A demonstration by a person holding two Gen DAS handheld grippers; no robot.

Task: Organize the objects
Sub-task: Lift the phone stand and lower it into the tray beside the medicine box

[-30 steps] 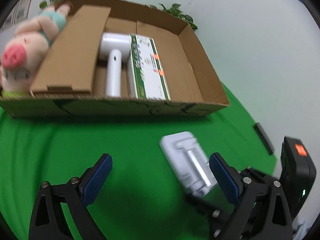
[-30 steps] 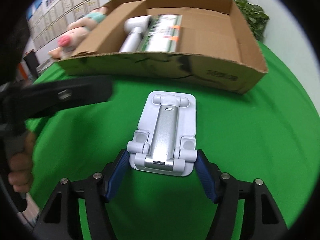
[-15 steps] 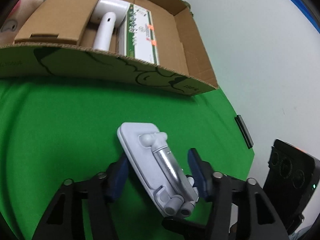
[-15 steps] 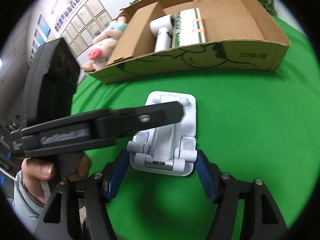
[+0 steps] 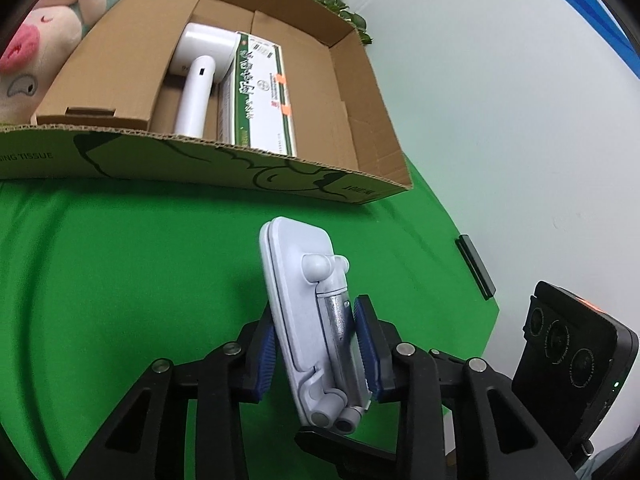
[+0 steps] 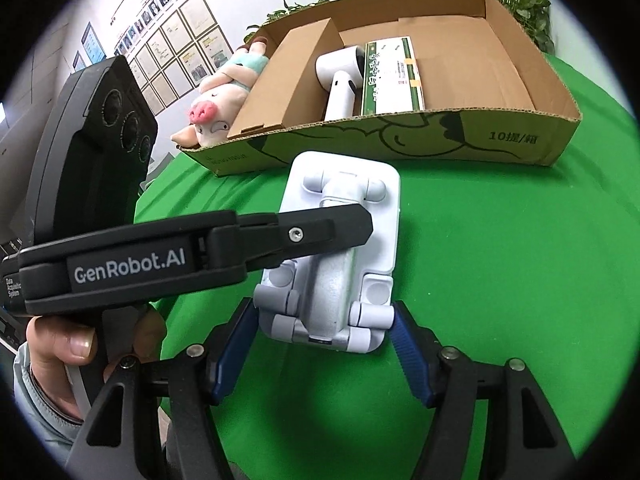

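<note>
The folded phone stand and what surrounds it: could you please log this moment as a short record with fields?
held item: folded white phone stand, lifted on edge above the green cloth
left gripper: shut across the stand's faces
right gripper: pads at the stand's near end, contact unclear
cardboard box: open, behind the stand
in box: white hair dryer; green-and-white carton beside it
outside box: plush pig against its left wall

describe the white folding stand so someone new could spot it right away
Start at the cardboard box on the green cloth. In front of it, outside the box, is the white folding stand, flat with a silver centre arm. Unlike the boxed items, it sits between both grippers' fingers.
</note>
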